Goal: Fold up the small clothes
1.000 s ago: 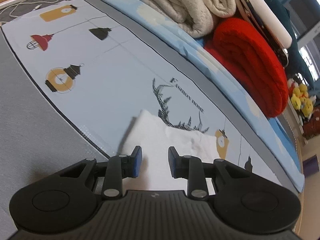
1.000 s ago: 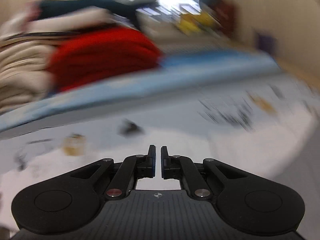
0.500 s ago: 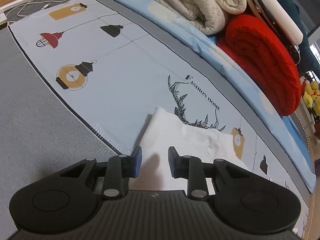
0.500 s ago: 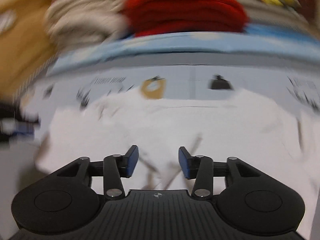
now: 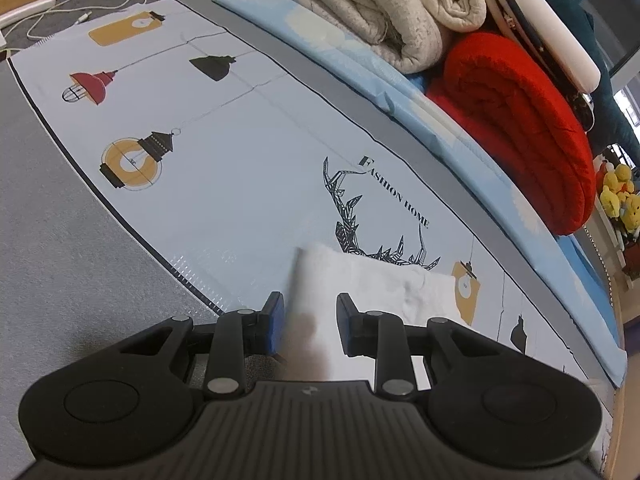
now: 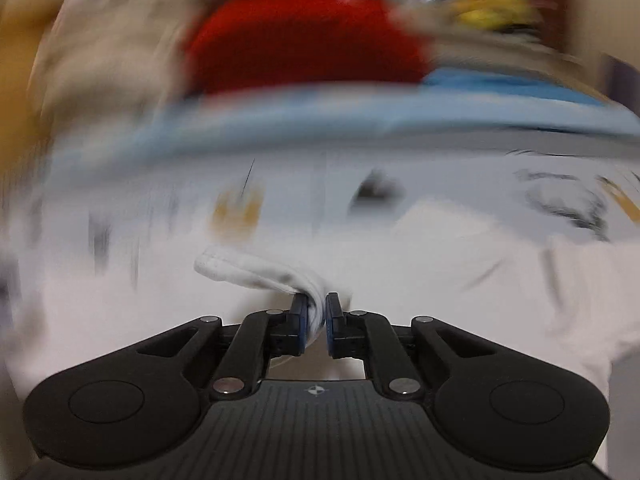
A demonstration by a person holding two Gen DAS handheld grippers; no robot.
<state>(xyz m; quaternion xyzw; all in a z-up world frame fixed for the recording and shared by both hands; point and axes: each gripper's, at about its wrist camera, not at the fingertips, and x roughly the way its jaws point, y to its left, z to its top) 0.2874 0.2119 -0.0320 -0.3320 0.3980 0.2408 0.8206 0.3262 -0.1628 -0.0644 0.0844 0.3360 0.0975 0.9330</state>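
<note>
Across the whole left wrist view we've got the printed sheet [image 5: 224, 168], pale with lamp drawings, an antler sketch and "FASHION HOME" lettering, spread over a grey surface [image 5: 52, 264]. Along its far edge runs a light blue cloth [image 5: 400, 92], and on that sit a cream blanket [image 5: 384, 12] and, just beside it, a rolled red blanket [image 5: 528, 120]. Further right we can make out some yellow plush toys [image 5: 622, 196], and a white cable [image 5: 76, 12] lies on the grey near the top left corner.

Then the actual job: the white garment [image 5: 360, 280] lies on the printed sheet, its corner covering the bottom of the antler drawing. Our left tongs [image 5: 310, 324] hang right over that corner with the pads spread apart and nothing between them.

Right wrist view is a blurry mess, so we can't say much about the background beyond red and blue smears. What's sharp is the right tongs [image 6: 316, 320], squeezed together on a bunched fold of the white garment [image 6: 256, 272], which sticks out to the left of the blue pads [image 6: 303, 326] like a little roll.
</note>
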